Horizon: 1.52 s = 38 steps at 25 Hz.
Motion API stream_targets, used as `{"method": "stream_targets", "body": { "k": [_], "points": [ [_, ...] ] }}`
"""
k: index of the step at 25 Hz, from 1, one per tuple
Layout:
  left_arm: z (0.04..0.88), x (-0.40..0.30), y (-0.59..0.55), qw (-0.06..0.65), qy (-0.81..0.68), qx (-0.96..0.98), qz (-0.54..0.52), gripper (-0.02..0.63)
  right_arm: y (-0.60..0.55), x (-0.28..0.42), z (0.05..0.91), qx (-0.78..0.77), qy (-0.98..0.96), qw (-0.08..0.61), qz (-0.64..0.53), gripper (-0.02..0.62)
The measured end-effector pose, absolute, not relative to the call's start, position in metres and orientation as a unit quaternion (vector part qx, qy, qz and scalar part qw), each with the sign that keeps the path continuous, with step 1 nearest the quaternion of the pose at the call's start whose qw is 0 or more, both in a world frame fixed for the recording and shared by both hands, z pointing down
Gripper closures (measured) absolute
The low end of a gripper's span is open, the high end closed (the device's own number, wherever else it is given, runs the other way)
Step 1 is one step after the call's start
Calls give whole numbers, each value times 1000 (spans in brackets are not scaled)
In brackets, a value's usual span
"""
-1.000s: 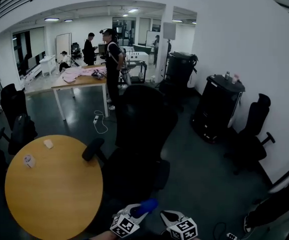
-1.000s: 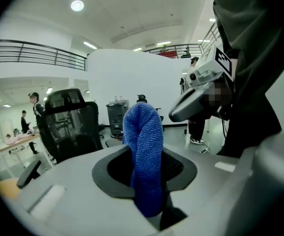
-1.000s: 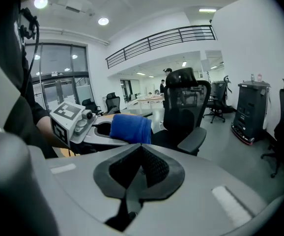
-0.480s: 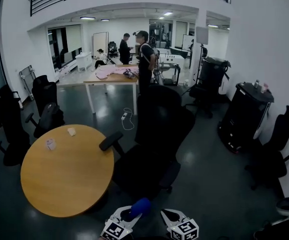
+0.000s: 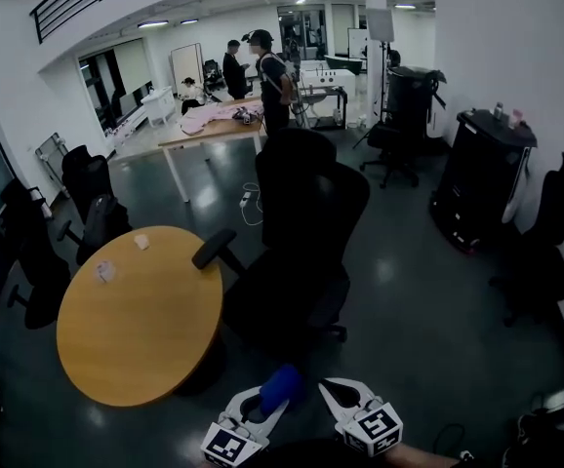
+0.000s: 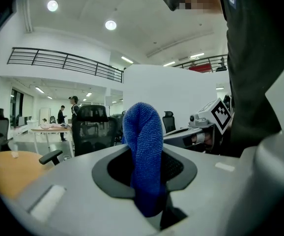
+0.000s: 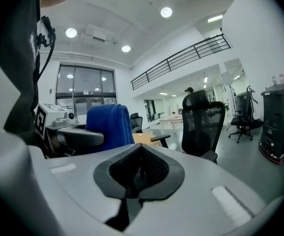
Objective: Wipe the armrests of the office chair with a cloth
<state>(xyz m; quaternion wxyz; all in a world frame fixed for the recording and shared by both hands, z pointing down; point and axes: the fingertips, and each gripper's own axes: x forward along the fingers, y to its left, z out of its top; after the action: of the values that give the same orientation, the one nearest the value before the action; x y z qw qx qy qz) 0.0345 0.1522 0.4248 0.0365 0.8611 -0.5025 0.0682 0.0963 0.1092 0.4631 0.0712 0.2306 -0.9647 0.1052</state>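
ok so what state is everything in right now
left gripper: shut on the blue microfibre cloth
blue microfibre cloth: bunched, sticking up out of the left gripper
right gripper: shut, nothing in it
black mesh office chair: upright, apart from both grippers and the cloth

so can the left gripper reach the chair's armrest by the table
Probably, with a step closer: only floor lies between the left gripper and that armrest, though the table sits close beside it.
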Motion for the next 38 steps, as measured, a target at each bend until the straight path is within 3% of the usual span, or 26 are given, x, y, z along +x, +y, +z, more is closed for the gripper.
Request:
{"method": "stream_targets", "body": {
  "k": [8,38],
  "points": [
    [409,6,176,43,-478,877,32,483,127,66,424,260,-962,47,71,592],
    [427,-30,207,49,-473,879,46,483,171,20,436,241,-967,52,68,592]
  ]
}}
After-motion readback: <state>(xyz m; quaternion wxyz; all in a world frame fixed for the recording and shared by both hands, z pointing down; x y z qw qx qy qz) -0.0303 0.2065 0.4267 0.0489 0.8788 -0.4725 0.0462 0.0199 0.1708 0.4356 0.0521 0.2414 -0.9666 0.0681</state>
